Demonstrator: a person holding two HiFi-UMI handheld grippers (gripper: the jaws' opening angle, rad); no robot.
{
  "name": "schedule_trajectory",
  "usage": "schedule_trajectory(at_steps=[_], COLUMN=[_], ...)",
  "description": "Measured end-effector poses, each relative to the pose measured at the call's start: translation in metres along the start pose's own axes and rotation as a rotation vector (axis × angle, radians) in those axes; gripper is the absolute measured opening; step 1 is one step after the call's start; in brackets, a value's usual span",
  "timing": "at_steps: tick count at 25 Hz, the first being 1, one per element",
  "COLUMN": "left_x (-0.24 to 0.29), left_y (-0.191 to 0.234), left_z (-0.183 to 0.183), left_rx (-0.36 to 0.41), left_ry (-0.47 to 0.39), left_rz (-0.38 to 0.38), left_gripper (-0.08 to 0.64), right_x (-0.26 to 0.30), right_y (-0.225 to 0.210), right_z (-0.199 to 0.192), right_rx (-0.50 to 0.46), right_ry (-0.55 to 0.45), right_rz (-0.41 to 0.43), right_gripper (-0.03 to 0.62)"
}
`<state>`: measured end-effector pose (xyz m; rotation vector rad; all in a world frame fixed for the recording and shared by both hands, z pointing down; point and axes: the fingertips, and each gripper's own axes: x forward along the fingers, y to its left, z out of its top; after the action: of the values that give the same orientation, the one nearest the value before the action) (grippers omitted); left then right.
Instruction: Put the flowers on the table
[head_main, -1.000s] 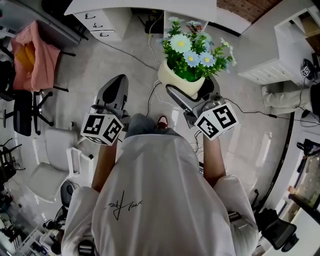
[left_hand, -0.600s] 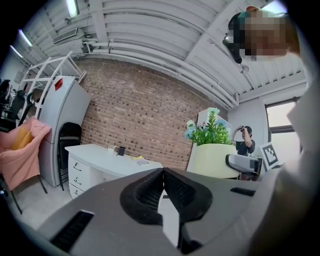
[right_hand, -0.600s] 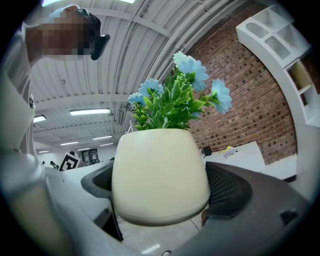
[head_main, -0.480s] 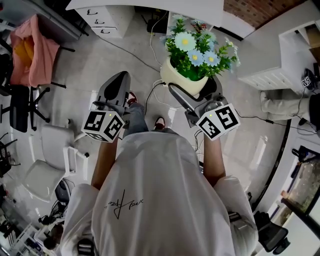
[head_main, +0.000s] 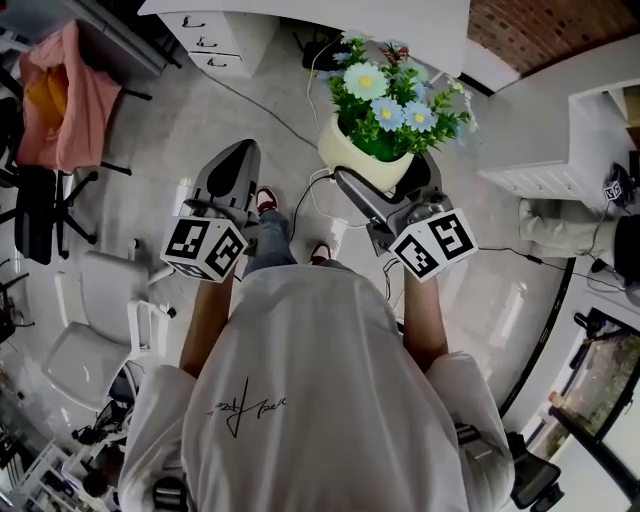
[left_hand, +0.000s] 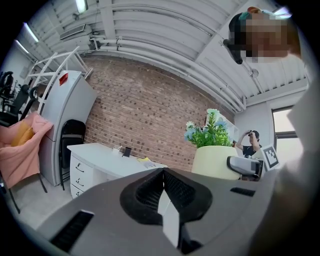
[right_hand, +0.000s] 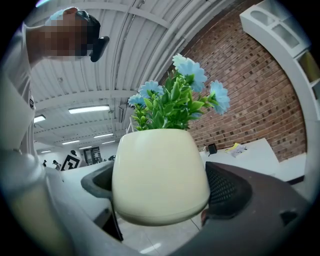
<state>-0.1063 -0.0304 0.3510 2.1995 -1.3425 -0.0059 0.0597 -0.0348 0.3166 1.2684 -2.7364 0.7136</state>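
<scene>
Cream pot (head_main: 362, 158) of blue flowers (head_main: 390, 95) hangs gripped in our right claw (head_main: 385, 180) above the floor (head_main: 200, 120), near the far white desk (head_main: 400, 10); our left claw (head_main: 232, 172) is clenched on nothing.

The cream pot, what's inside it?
Pale blue flowers with green leaves stick up out of the cream pot. Whatever holds their stems, soil or foam, is hidden by the leaves and the pot's wall.
</scene>
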Motion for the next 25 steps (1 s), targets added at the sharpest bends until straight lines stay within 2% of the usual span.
schedule_trajectory(at_steps=[7,12,17,22,25], left_x=[0.027,0.031,0.026,0.005,0.004], left_y=[0.028,0.018,0.011,-0.014,-0.014], left_z=[0.012,0.012,0.013,-0.003,0.0], left_rx=[0.025,0.025,0.102,-0.002,-0.002], left_ry=[0.019,0.039,0.032,0.087,0.1], left_rz=[-0.023,-0.055,-0.097,-0.082,-0.08], left_gripper=[0.005,0.005,0.005,0.005,0.005], right_x=[0.036,0.028,0.017,-0.013,-0.01], right_y=[-0.01,-0.012,-0.005,0.004,0.005], right_z=[-0.002,-0.001,-0.008,-0.006,-0.002], right_rx=[0.019,0.036,0.039,0.072,0.082], right_ry=[-0.022,-0.025,-0.107,0.004,0.002], right_rz=[-0.007,-0.031,-0.046,-0.066,-0.059], right_gripper=[0.509,0.509,0.509,0.509,0.509])
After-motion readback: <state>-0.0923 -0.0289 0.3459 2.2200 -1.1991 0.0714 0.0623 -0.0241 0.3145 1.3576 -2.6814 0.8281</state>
